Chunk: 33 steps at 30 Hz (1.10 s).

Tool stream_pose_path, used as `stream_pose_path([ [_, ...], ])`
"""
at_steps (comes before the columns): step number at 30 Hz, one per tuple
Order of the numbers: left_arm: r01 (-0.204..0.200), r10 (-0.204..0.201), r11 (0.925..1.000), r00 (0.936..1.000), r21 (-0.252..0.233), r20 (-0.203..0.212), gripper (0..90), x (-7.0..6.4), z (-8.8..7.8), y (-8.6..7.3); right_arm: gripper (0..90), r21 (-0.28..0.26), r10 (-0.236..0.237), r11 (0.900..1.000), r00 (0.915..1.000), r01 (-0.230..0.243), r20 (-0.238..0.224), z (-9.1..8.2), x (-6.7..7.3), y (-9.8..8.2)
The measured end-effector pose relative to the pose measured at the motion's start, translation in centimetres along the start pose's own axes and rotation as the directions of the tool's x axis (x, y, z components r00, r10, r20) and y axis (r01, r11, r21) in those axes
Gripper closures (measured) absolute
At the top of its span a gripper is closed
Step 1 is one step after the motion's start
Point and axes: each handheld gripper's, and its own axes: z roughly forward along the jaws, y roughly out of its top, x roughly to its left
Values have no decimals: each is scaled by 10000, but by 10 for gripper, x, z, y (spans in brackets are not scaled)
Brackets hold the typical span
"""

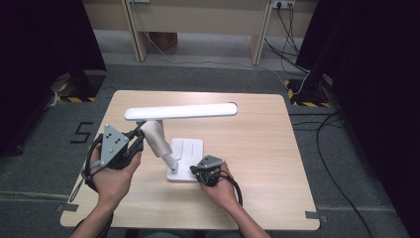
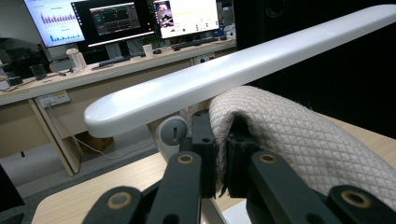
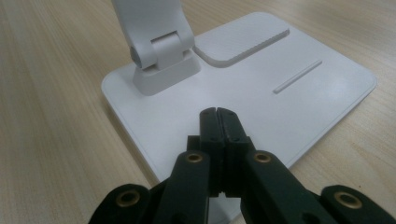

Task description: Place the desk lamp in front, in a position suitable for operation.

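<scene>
A white desk lamp stands mid-table, its long head (image 1: 181, 111) level above its flat base (image 1: 190, 148). A beige quilted cloth (image 1: 154, 139) lies draped over the lamp's slanted arm. My left gripper (image 1: 140, 135) is at the cloth from the left, shut on a fold of the cloth (image 2: 289, 140); its jaws (image 2: 222, 154) sit just under the lamp head (image 2: 233, 74). My right gripper (image 1: 195, 170) is shut with nothing between its jaws. The right gripper's tips (image 3: 217, 114) rest on the base (image 3: 299, 107), in front of the arm's hinge (image 3: 161, 56).
The wooden table (image 1: 257, 148) has bare room to the right and at the front. Black curtains flank it, and cables (image 1: 327, 148) run over the floor at the right. In the left gripper view a desk with monitors (image 2: 112, 18) stands far behind.
</scene>
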Motion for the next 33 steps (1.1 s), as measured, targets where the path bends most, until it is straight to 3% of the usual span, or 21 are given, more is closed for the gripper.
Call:
stream_pose_path([
  [5,-9,9,10000,10000,52,-1,849,1,-5,-5,900,-7,3,10000,10000,-3,-23,0,0,0],
  [10,333,-333,9994,9994,5,43,849,5,-16,-14,900,-18,7,10000,10000,-7,-20,0,0,0],
  [12,297,-296,9995,9996,-61,35,849,7,-22,-16,900,-22,-30,10000,10000,30,-5,0,0,0],
  [22,312,-313,9995,9979,-18,-571,848,26,-47,-23,900,-6,1,10000,10000,-1,-25,0,0,0],
  [28,409,-391,9990,9946,162,-957,848,43,-47,-28,900,-11,-36,10000,10000,36,-9,0,0,0],
  [33,415,-384,9988,9939,277,-1029,848,53,-35,-25,900,6,-23,10000,10000,23,-1,0,0,0],
])
